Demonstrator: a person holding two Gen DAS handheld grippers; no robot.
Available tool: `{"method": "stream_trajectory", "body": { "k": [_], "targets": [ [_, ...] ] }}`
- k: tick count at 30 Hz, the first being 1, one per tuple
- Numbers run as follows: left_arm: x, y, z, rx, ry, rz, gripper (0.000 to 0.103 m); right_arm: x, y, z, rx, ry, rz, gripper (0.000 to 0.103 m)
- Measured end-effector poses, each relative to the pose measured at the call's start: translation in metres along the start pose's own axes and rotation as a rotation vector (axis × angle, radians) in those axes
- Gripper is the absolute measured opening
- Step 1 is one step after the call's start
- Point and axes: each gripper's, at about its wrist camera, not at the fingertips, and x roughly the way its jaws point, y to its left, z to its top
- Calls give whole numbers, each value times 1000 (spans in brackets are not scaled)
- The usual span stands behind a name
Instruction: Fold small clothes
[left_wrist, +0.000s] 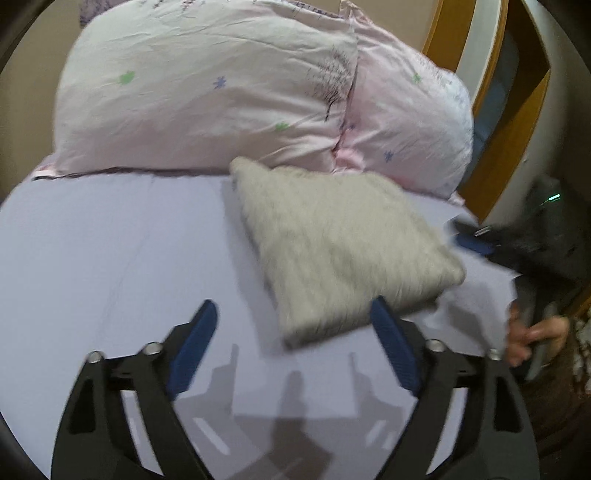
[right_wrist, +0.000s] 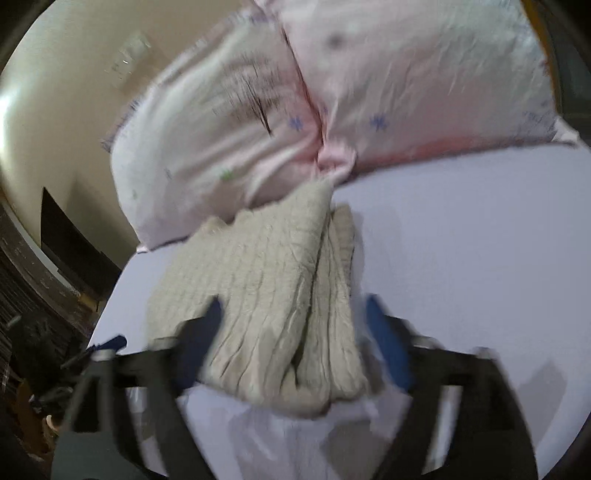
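Observation:
A folded beige knit garment (left_wrist: 343, 243) lies on the lavender bed sheet (left_wrist: 110, 251), its far corner by the pillows. My left gripper (left_wrist: 293, 314) is open and empty, just short of the garment's near edge. In the right wrist view the same garment (right_wrist: 266, 295) lies folded with a seam down its middle. My right gripper (right_wrist: 293, 314) is open, its blue fingers either side of the garment's near end, which lies between them. The right gripper also shows at the right edge of the left wrist view (left_wrist: 476, 240). Both views are blurred.
Two pink pillows (left_wrist: 207, 92) with small star prints lie at the head of the bed, touching the garment's far corner. A wooden frame (left_wrist: 491, 147) stands to the right. The person's hand (left_wrist: 535, 332) is at the bed's right edge. A beige wall (right_wrist: 74, 110) is on the left.

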Motion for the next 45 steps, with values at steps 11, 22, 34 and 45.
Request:
{"method": "stream_trajectory", "body": {
  "k": [11, 22, 34, 45],
  "targets": [
    [39, -28, -23, 43, 149, 213, 102, -1, 18, -64, -102, 166, -249, 101],
    [54, -28, -24, 36, 172, 283, 102, 35, 47, -82, -206, 202, -415, 101],
    [55, -27, -23, 37, 171, 280, 102, 34, 45, -82, -205, 194, -416, 101],
    [54, -27, -23, 37, 171, 280, 102, 35, 45, -82, -205, 194, -416, 101]
  ]
}}
